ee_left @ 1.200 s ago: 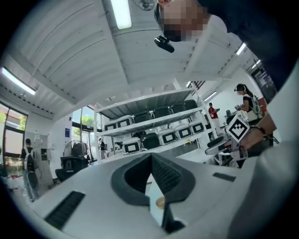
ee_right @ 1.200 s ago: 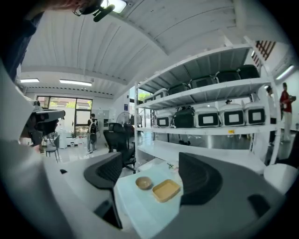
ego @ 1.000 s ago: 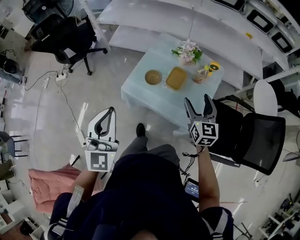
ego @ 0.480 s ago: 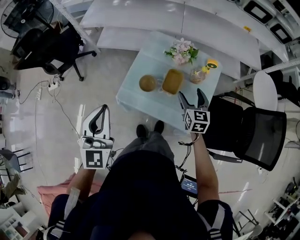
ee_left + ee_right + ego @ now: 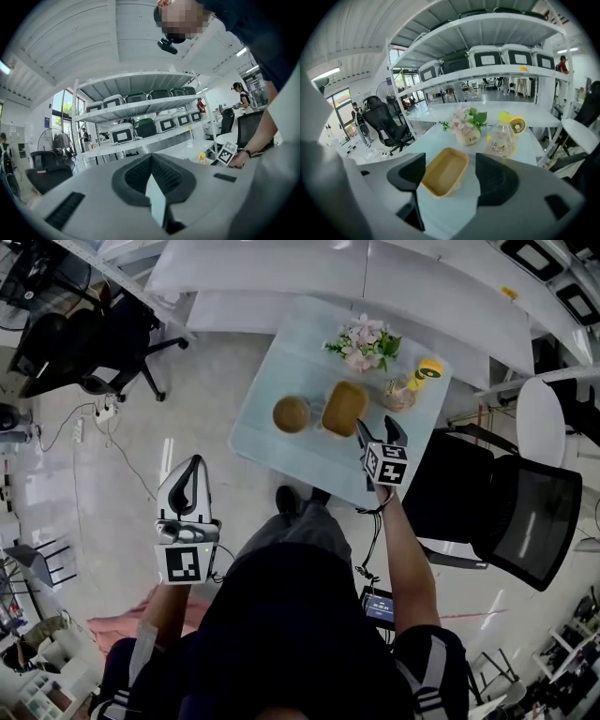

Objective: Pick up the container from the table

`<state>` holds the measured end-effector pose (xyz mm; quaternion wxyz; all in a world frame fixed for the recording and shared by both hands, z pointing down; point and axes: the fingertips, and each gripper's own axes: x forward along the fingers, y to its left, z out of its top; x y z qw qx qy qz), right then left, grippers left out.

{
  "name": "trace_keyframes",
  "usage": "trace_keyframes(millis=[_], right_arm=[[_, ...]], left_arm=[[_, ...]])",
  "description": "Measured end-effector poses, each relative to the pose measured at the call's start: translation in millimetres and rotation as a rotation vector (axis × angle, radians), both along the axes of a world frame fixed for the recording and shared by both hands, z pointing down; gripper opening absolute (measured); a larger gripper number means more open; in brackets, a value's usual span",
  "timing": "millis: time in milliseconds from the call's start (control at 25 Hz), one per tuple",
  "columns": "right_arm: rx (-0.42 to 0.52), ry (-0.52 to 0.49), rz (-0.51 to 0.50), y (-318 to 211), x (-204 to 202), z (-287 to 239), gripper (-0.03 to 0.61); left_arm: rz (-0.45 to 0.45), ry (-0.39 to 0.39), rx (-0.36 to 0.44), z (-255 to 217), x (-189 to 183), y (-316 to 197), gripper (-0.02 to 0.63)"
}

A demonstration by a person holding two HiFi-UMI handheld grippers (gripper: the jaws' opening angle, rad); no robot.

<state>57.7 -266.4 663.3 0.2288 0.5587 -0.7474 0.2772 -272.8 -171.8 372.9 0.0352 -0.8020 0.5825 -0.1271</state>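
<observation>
Two handheld grippers belong to a person standing at a small, pale blue glass-topped table (image 5: 309, 451). Near the middle of it lies the task's thing, a tan, shallow rectangular container (image 5: 344, 409) with rounded corners, open-topped and empty. Just beside it sits a round brown bowl (image 5: 292, 413). Behind it stand a small pot of pink flowers (image 5: 364, 341) and a clear bottle with a yellow cap (image 5: 410, 388).

The right gripper (image 5: 377, 427) hovers over the table's near edge, angled down at the container (image 5: 445, 171). The container shows in the gap between its jaws but lies farther off, untouched. Those jaws stand wide and have just been closing a little. The left gripper (image 5: 192, 465) hangs over the floor, well apart from the table, its jaws pressed together on nothing.

The container looks light and thin-walled, likely to flex if squeezed hard and to slide on the smooth top. Probably the best hold is the near short wall, one jaw inside and one outside, pinched gently below the rim.
</observation>
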Motion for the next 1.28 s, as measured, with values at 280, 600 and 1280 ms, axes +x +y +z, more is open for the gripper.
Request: trace_keyframes(millis=[280, 600, 1280], right_arm=[[-0.143, -0.03, 0.05, -9.4, 1.8, 55.2, 0.299], [-0.207, -0.043, 0.067, -20.4, 0.2, 82.9, 0.245], [-0.331, -0.074, 0.11, -28.0, 3.2, 116.0, 0.182]], left_arm=[[-0.002, -0.024, -0.041, 15.2, -5.6, -19.3, 0.003], [-0.005, -0.036, -0.064, 24.9, -8.8, -31.3, 0.003], [-0.028, -0.057, -0.099, 36.1, -19.4, -41.0, 0.003]])
